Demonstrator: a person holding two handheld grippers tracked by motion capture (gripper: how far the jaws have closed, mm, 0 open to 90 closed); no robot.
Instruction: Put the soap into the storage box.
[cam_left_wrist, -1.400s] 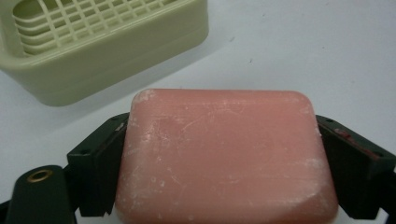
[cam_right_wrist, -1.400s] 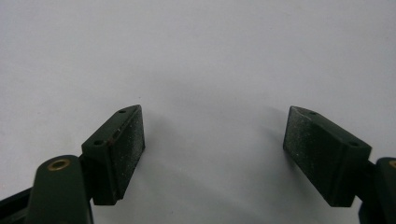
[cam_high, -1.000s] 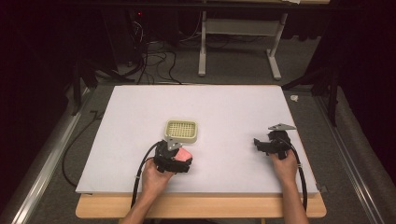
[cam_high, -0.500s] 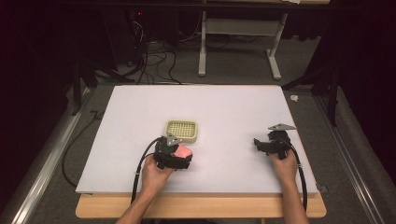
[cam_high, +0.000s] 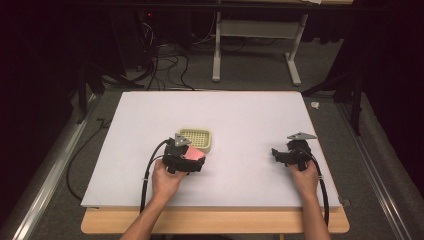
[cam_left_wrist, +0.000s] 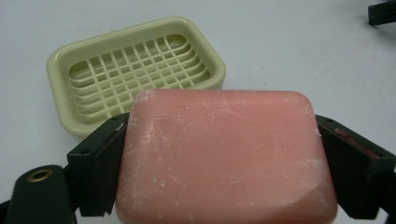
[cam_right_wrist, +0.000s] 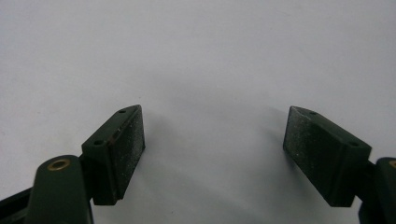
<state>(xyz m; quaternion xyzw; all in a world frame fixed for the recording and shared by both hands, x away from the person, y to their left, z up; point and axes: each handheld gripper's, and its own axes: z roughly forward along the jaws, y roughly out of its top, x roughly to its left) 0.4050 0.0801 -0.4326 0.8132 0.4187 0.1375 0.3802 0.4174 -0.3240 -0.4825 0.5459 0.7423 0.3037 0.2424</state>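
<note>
- Left gripper (cam_left_wrist: 224, 186): jaws clamped on pink soap bar (cam_left_wrist: 224, 158), one pad on each short end; bar sits flat betw. the jaws, sticking out fwd past their tips.
- Soap dish (cam_left_wrist: 135, 72), pale green w/ grid insert, lies just beyond the jaw tips and off toward the left jaw; bar appears clear of it, not over the well yet.
- Risk: soap is slick and its ends rounded. Judged likely to squirt out fwd if squeeze is too hard, or sag and drop if too light.
- Risk: dish sits off-centre from the jaws. A straight push fwd could land the bar on the near rim and tip or shove the dish, which looks light, across the bench (cam_high: 250, 115).
- Risk: jaws flank the bar's full width; lowering into the well, the pads may catch the dish walls before release.
- Right gripper (cam_right_wrist: 212, 154): jaws wide apart, nothing betw. them, bare bench beyond; well apart from dish, so no steadying help if the dish slides.
</note>
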